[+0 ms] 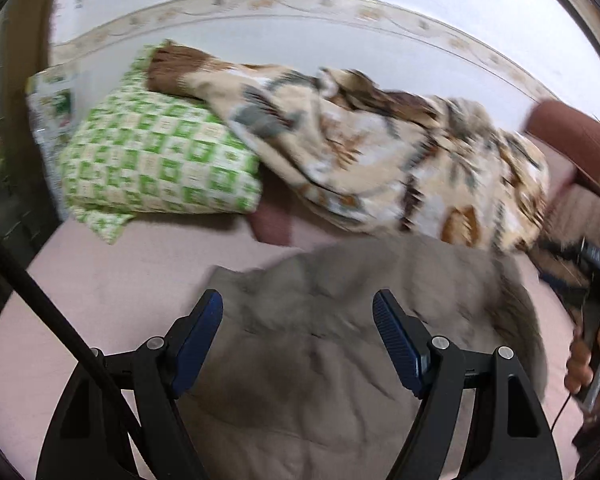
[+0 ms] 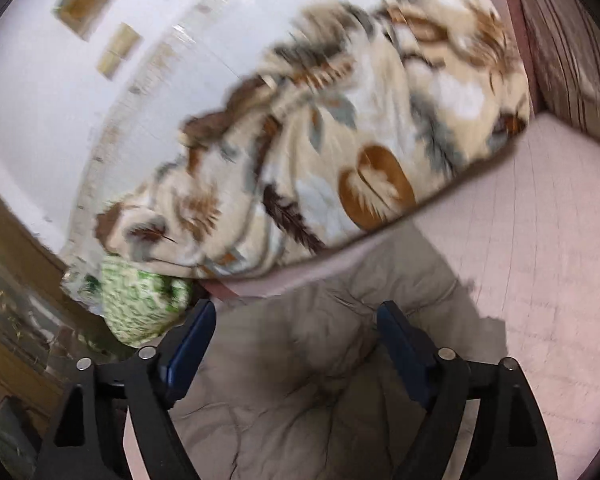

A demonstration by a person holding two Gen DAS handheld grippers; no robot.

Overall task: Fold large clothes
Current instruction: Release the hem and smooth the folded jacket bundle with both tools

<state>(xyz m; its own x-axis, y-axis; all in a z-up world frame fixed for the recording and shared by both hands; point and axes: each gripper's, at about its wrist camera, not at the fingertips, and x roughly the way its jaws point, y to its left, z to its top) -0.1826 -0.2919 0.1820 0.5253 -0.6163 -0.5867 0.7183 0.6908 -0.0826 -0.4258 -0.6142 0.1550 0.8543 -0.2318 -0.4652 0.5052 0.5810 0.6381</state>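
1. Between the blue pads of the left gripper (image 1: 298, 312) nothing is clamped; its jaws stand wide apart, released, above the grey-brown garment (image 1: 340, 360) spread below them.
2. The right gripper (image 2: 296, 320) is likewise seen released, with its jaws spread and only loose cloth of the same garment (image 2: 308, 380) beneath, not pinched.
3. The garment is found lying rumpled on the pink bed sheet (image 1: 112, 280), just in front of the patterned blanket (image 1: 380, 152) and near the green checked pillow (image 1: 160, 160).
4. A fresh hold is judged to be the step in hand: each gripper should be lowered onto an outer edge or corner of the garment, not onto its bunched middle.
5. A single layer should be taken by each gripper, so that no hidden fold is dragged along.
6. Both edges should be lifted together and carried evenly, with the cloth kept taut between them, so the crease falls straight.
7. The blanket should be kept out of the grasp; its hem lies close to the far edge of the garment.
8. Wrinkles are best smoothed out before the fold is laid.
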